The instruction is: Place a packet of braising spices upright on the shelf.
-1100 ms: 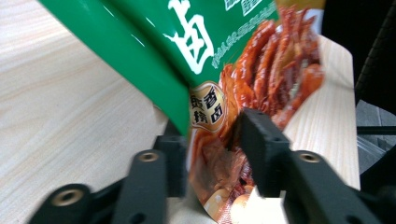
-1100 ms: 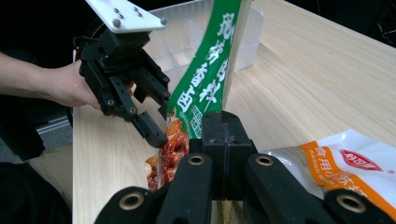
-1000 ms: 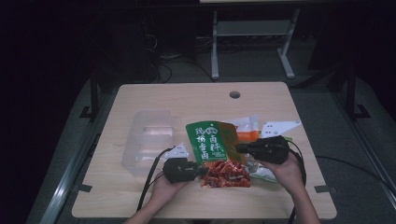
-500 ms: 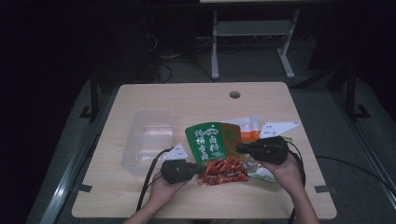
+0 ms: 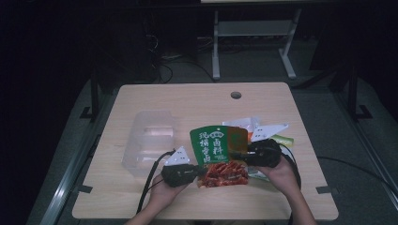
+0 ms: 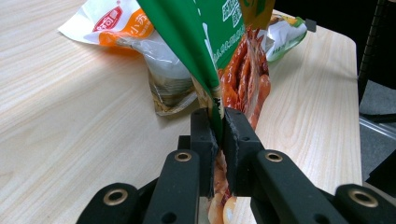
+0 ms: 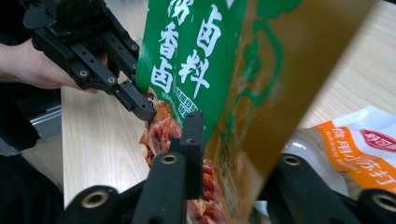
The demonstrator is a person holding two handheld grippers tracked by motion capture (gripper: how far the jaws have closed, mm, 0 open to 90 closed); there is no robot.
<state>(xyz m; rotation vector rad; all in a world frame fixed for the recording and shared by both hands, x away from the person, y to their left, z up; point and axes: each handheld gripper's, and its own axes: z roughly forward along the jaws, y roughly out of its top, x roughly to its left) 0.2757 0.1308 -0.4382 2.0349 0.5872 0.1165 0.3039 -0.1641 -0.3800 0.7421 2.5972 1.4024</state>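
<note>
A green and red seasoning packet [image 5: 215,145] stands tilted between both grippers near the table's front edge. My left gripper [image 6: 217,122] is shut on the packet's [image 6: 219,42] thin lower side edge, and its jaws have just closed tighter on it. It comes in from the left in the high view [image 5: 201,172]. My right gripper [image 5: 245,154] reaches in from the right. Its jaws have just been opening and now stand apart, with the packet [image 7: 196,60] between them; the far jaw is hidden behind the packet. The left gripper [image 7: 140,105] shows at the packet's far edge.
A clear plastic container [image 5: 150,138] sits left of the packet. Behind it lie a white and orange packet [image 6: 116,23] [image 7: 364,144] and a green-edged one [image 6: 289,30]. The table [image 5: 187,101] has a cable hole [image 5: 235,95] at the back.
Both hands and the packet stay almost where they were; the high view shows no clear difference.
</note>
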